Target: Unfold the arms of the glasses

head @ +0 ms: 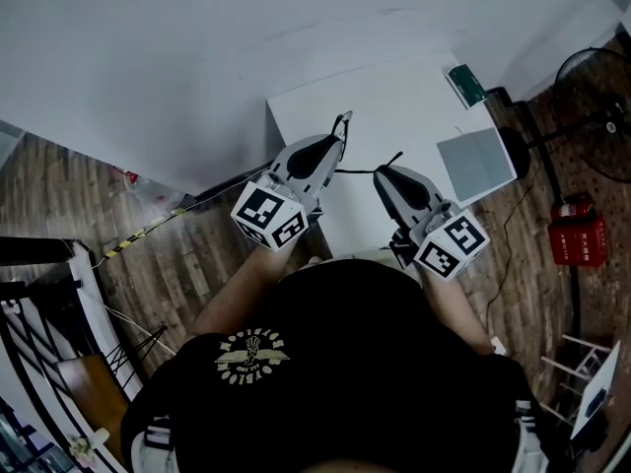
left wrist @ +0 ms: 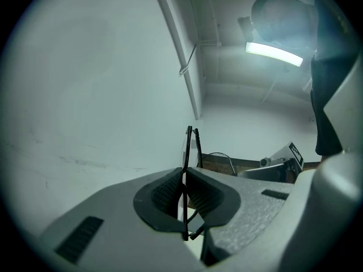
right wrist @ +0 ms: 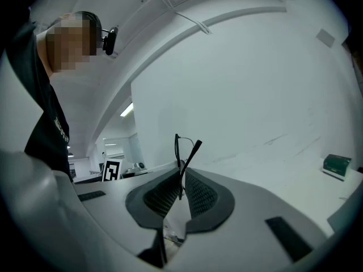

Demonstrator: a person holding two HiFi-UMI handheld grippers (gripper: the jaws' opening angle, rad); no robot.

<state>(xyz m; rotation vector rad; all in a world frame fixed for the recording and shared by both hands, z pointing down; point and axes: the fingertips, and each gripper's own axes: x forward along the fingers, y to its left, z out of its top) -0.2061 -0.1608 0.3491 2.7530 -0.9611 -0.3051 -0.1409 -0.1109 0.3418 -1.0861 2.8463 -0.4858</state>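
Thin black-framed glasses [head: 342, 119] hang in the air above the white table [head: 404, 97], held between both grippers. My left gripper [head: 338, 138] is shut on them. In the left gripper view the glasses [left wrist: 188, 146] stand edge-on, pinched between the dark ribbed pads [left wrist: 164, 194], with one folded arm lying beside the rim. My right gripper [head: 379, 173] comes in from the right. In the right gripper view its pads [right wrist: 198, 194] close on a thin black arm [right wrist: 191, 152] that leans away from the frame [right wrist: 177, 146]. The lenses are hard to make out.
A small green box [head: 465, 84] and a grey flat device [head: 476, 163] lie near the table's right edge. On the wooden floor to the right are a fan [head: 596, 87] and a red case [head: 579, 235]. A white wall rises behind the table.
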